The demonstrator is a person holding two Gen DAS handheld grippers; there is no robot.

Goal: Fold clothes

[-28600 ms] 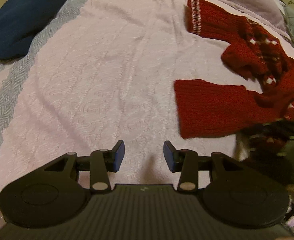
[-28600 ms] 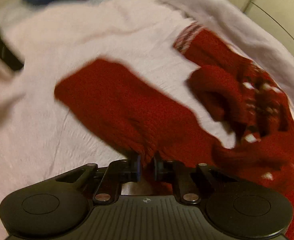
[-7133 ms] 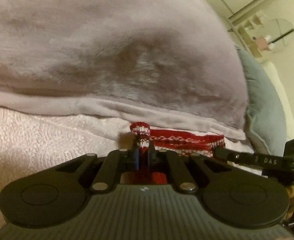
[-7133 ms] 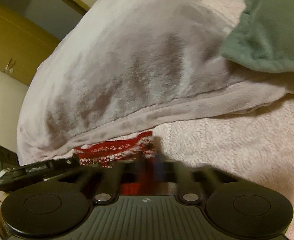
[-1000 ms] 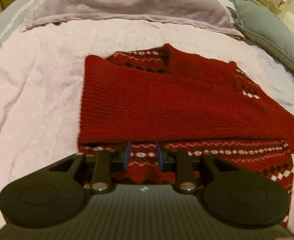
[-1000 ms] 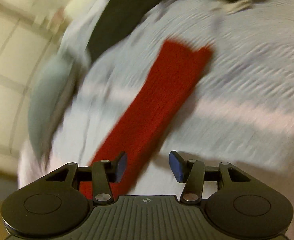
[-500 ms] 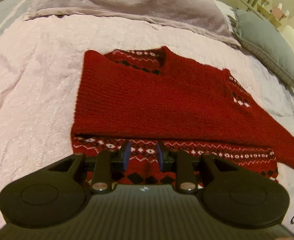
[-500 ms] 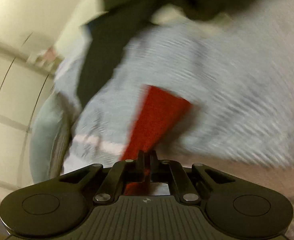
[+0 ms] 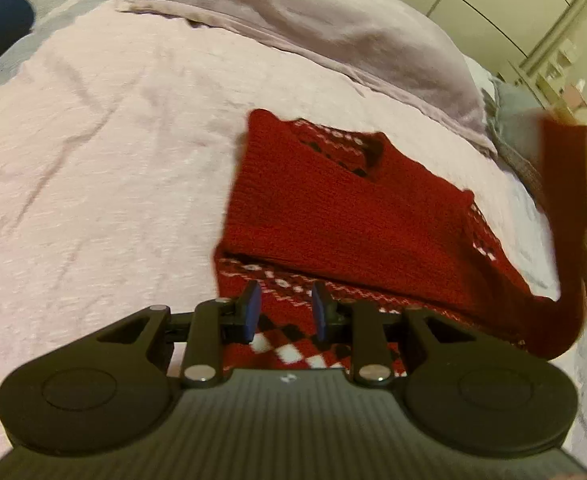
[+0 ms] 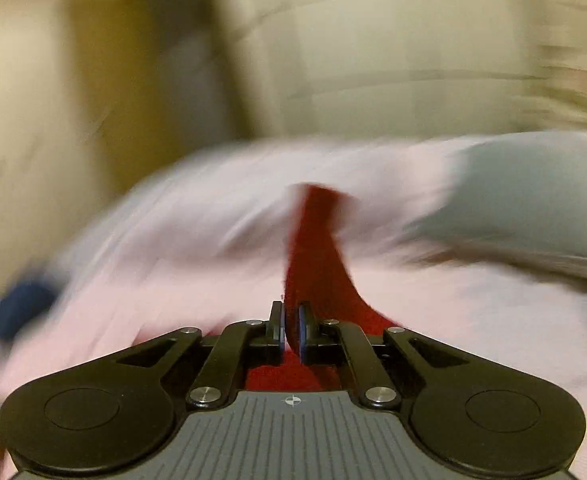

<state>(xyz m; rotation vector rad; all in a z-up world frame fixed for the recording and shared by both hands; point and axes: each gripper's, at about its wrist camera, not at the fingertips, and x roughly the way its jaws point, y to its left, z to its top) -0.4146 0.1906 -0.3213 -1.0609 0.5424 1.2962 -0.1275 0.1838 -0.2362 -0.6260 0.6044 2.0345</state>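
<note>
Red sweater (image 9: pixel 333 216) lies partly folded on the pink bedspread (image 9: pixel 113 160), one side laid over the patterned front, neck toward the mauve blanket (image 9: pixel 313 28). Left gripper (image 9: pixel 283 312) hovers over the hem, jaws narrow with a clear gap, nothing pinched. Right gripper (image 10: pixel 290 330) has the sleeve (image 10: pixel 317 248) between its blue pads, jaws nearly together and opening; pads look pressed on the knit. In the left view, the sleeve rises blurred at the right edge. Grey pillow (image 10: pixel 533 200) sits beyond. Right view heavily blurred.
</note>
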